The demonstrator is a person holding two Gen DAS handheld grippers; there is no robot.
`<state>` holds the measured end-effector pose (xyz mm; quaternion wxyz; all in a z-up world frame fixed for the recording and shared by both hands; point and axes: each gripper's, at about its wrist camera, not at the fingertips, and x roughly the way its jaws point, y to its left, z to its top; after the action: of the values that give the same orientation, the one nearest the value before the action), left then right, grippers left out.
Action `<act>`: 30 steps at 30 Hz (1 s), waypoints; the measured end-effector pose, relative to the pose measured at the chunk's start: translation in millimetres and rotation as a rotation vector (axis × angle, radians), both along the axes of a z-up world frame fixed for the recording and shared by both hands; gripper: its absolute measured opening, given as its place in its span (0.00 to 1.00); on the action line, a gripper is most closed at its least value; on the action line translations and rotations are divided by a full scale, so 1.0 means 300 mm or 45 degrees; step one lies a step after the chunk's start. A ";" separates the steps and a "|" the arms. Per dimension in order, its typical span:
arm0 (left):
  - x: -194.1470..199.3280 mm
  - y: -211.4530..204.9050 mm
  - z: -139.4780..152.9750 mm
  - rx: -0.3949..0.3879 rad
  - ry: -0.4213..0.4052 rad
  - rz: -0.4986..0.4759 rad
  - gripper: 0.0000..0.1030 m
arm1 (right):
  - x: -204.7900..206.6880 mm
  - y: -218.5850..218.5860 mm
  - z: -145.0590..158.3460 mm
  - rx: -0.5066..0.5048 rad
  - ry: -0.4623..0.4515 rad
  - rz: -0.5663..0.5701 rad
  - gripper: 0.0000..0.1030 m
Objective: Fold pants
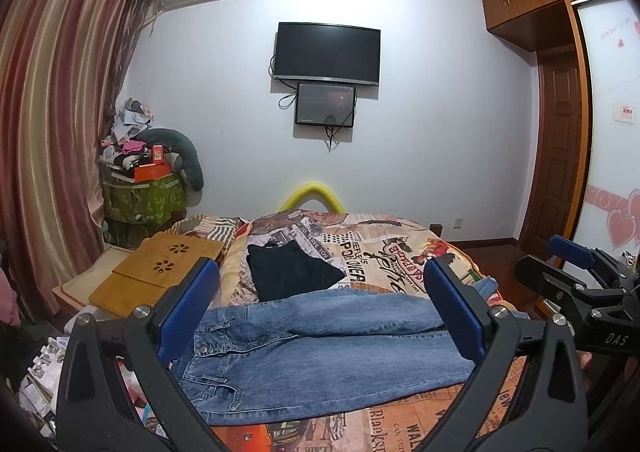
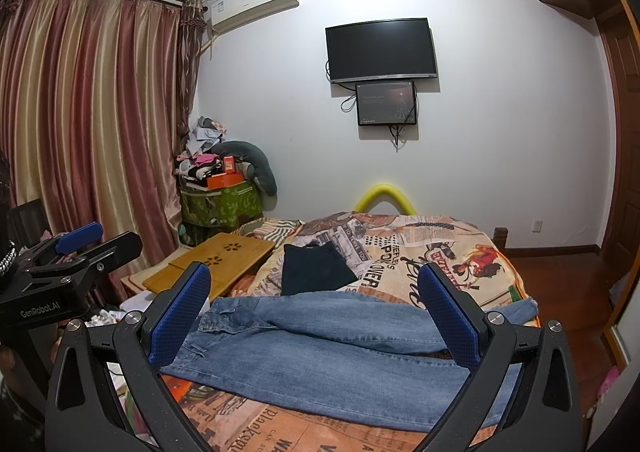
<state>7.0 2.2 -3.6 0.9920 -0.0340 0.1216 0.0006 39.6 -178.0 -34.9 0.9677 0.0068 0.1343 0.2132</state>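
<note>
Jeans (image 1: 320, 348), blue denim, lie flat across the near end of the bed (image 1: 400, 252), waistband toward the curtain side, legs running toward the door side; the two legs overlap partway, one crossing the other past the seat. Bed carries a newspaper-print quilt. Just beyond the jeans, toward the wall, a dark folded garment (image 1: 292, 272) rests on the quilt, its near edge touching or tucked under the denim. Left gripper (image 1: 320, 312) hovers above the jeans, blue pads spread wide, nothing between them. Right gripper (image 2: 316, 316) likewise wide apart and empty, above the same stretch of denim. Each gripper appears at the edge of the other's view, so the two sit side by side. Beside the jeans on the waistband side, a wooden lap tray (image 1: 160, 272) lies near the bed edge. On the wall beyond the jeans hangs a dark television (image 1: 326, 53).
</note>
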 end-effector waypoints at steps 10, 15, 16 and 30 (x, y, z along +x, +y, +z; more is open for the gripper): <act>-0.001 0.001 0.000 0.001 0.000 0.001 1.00 | 0.010 -0.014 0.008 -0.002 0.003 -0.004 1.00; 0.005 -0.005 0.003 0.001 0.002 0.001 1.00 | 0.017 -0.036 0.023 -0.005 0.000 -0.006 1.00; 0.004 -0.003 0.001 0.000 0.001 0.001 1.00 | 0.011 -0.034 0.022 -0.005 -0.001 -0.006 1.00; 0.006 -0.010 0.004 0.002 -0.001 0.001 1.00 | 0.007 -0.031 0.017 -0.008 -0.002 -0.009 1.00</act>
<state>8.7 -0.9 -2.5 0.9921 -0.0332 0.1211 0.0013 41.9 -187.3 -29.9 0.9686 0.0042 0.1340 0.2094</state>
